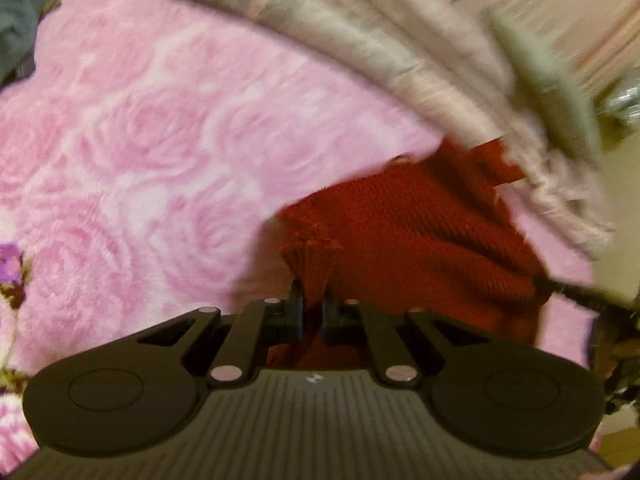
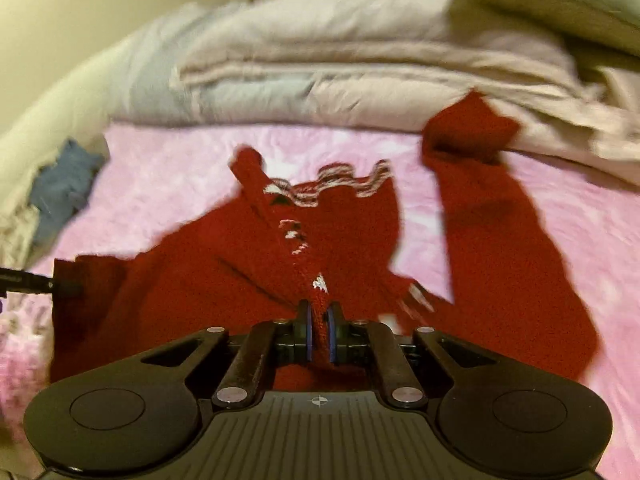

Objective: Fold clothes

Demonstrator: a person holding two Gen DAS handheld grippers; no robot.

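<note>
A red knitted sweater (image 2: 340, 248) with white pattern and a striped edge lies spread on a pink rose-patterned blanket (image 2: 168, 168). One sleeve (image 2: 492, 184) reaches up to the right. My right gripper (image 2: 320, 312) is shut on a bunched red fold near the sweater's near edge. In the left wrist view the same sweater (image 1: 420, 232) lies at the right, and my left gripper (image 1: 313, 300) is shut on a pinched ribbed edge of it. The left gripper's tip (image 2: 24, 280) pokes in at the far left of the right wrist view, at the sweater's corner.
A folded beige and grey duvet (image 2: 340, 68) is piled along the back of the bed, also seen as duvet (image 1: 360, 32). A blue-grey garment (image 2: 60, 188) lies at the left by a cream wall (image 2: 60, 20). Pink blanket (image 1: 140, 140) spreads out to the left.
</note>
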